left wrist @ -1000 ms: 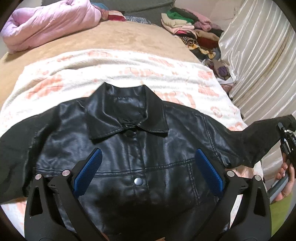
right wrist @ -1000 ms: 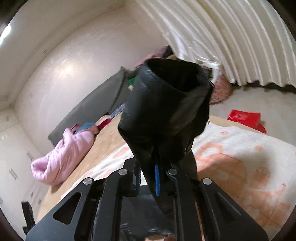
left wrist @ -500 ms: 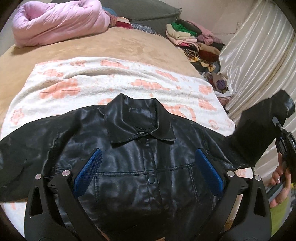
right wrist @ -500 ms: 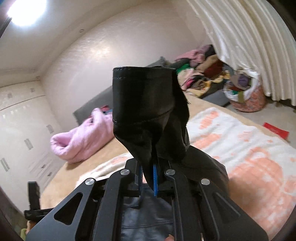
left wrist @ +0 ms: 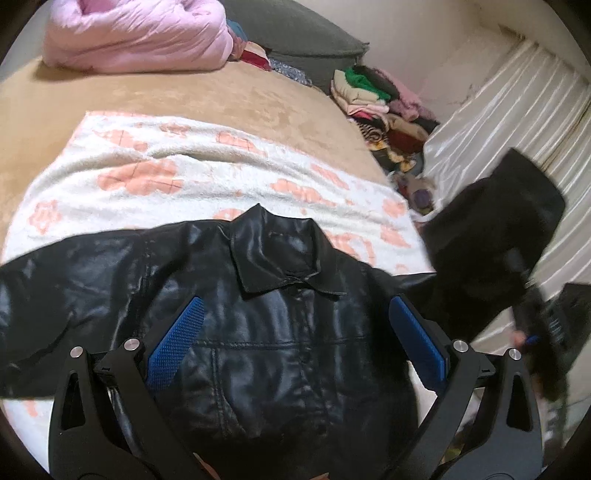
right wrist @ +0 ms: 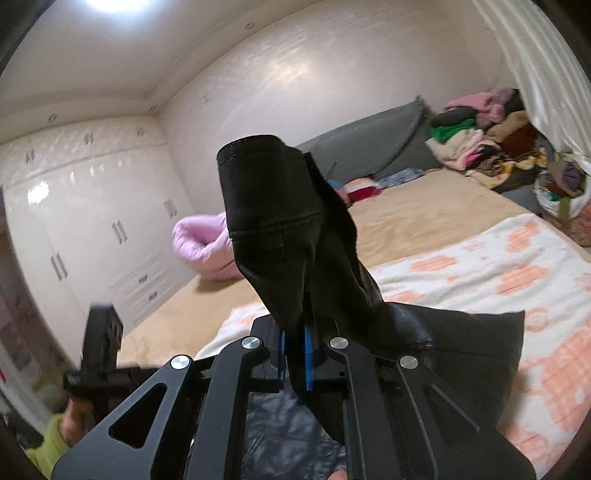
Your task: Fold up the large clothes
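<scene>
Jacket [left wrist: 258, 332] lies on blanket [left wrist: 184, 184], quilt [left wrist: 136, 35] behind it

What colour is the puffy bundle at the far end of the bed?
Pink, clearest in the left wrist view: puffy bundle.

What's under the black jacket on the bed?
The black jacket lies on a white blanket with orange flowers, spread over a tan bed cover. Whatever sits right beneath the jacket's middle is covered.

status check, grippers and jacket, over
Left gripper open, hovering over jacket chest. Right gripper shut on sleeve, lifted off the blanket. Jacket front up, buttoned, other sleeve flat. Nothing in the fold path.
</scene>
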